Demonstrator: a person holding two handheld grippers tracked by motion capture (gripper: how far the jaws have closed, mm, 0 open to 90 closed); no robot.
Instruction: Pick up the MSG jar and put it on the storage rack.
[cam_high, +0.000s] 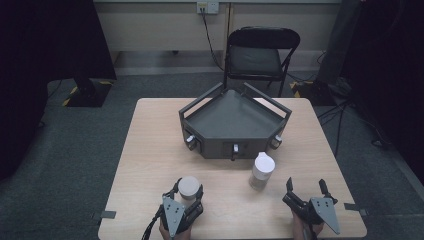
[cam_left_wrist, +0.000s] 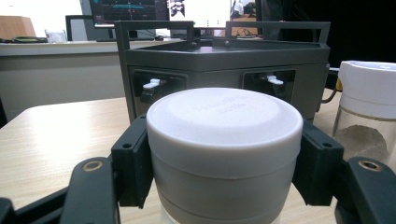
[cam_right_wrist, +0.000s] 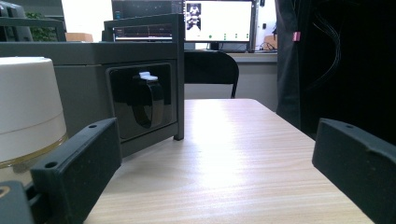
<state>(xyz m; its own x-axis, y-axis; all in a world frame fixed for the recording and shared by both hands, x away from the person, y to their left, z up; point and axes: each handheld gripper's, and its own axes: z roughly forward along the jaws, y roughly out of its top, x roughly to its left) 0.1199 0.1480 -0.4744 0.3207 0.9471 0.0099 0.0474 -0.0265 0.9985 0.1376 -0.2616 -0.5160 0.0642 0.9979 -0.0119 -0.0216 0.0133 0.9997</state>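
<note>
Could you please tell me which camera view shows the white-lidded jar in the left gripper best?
The left gripper view: the round white-lidded jar sits close up between the left gripper pads. The high view shows it small, from above. The right gripper view shows a different white-capped jar.

left gripper (cam_high: 189, 192): black body, grey three-cornered plate with screws, black cable trailing
right gripper (cam_high: 304, 186): black, matching grey plate
jaw pads: black blocks, brass-ringed holes

Grey tray (cam_high: 235, 120) blocks ahead, right table (cam_high: 310, 150) free
</note>
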